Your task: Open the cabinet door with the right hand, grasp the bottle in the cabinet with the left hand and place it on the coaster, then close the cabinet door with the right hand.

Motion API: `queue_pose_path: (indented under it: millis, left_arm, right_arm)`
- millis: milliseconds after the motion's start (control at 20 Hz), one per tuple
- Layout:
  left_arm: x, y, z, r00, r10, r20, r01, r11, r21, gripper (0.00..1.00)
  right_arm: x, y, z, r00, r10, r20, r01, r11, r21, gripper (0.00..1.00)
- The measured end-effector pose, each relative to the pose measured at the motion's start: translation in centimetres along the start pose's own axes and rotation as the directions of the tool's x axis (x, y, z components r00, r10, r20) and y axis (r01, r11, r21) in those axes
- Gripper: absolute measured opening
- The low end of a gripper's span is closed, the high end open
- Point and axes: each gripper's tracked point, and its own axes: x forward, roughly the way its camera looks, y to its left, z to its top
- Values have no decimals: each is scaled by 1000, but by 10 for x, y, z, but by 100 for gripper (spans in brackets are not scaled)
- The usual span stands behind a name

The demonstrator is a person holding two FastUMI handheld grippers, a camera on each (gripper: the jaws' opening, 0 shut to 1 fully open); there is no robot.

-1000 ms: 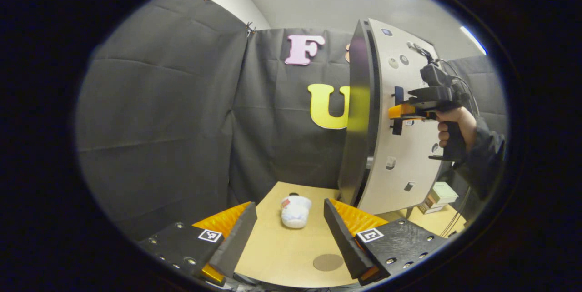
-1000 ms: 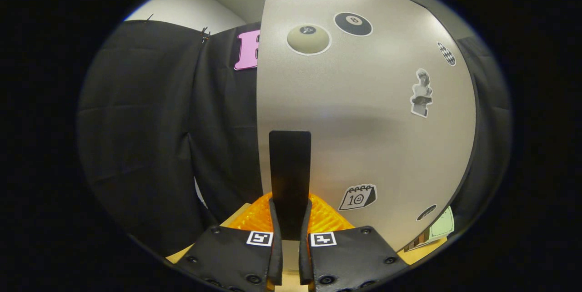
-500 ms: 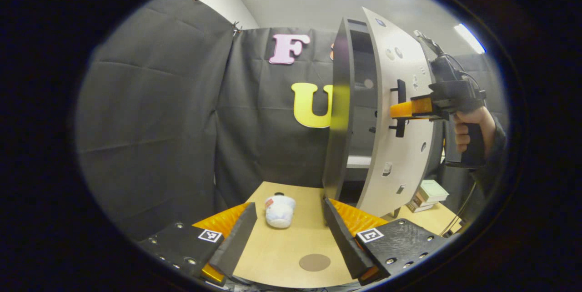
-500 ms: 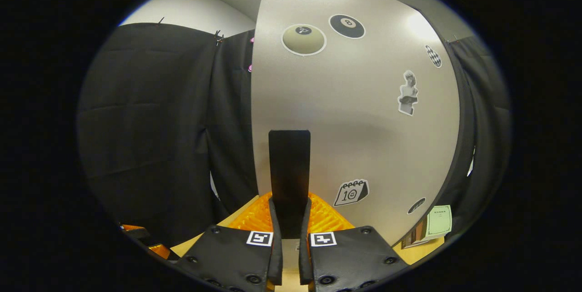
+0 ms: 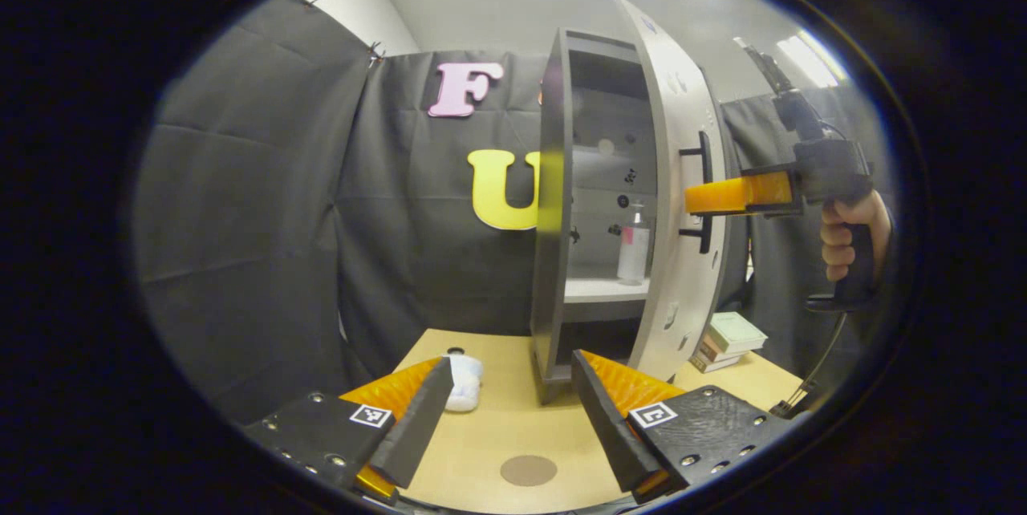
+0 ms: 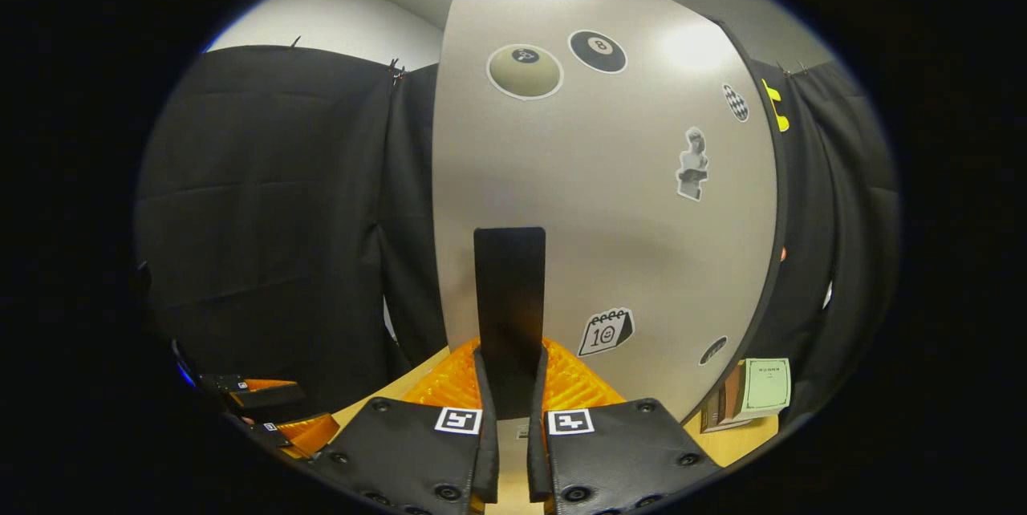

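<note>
Left gripper view: grey cabinet [image 5: 554,202] on the wooden table [image 5: 497,435], cabinet door [image 5: 670,202] swung open, white bottle [image 5: 633,246] upright on the shelf inside. Right gripper [image 5: 702,198], held by a hand [image 5: 842,230], closed on the black door handle [image 5: 704,190]. Left gripper [image 5: 509,411] low over the table, fingers wide apart, holding nothing, round brown coaster [image 5: 528,469] between them, white cloth object [image 5: 464,379] beside the left finger.

Right gripper view: both fingers pressed on the handle [image 6: 509,314], stickers on the door [image 6: 610,178]
</note>
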Motion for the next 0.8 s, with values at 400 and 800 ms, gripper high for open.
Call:
queue_pose_path:
  millis: [400, 800]
  left_arm:
    - [17, -29, 0, 998, -66, -10, 66, 998, -6, 89]
    - [38, -72, -1, 989, -144, -18, 144, 990, -1, 90]
  right_arm:
    - [-30, -17, -6, 1000, -18, -17, 18, 1000, -7, 16]
    - [-54, -39, -11, 997, -65, -30, 65, 997, 30, 16]
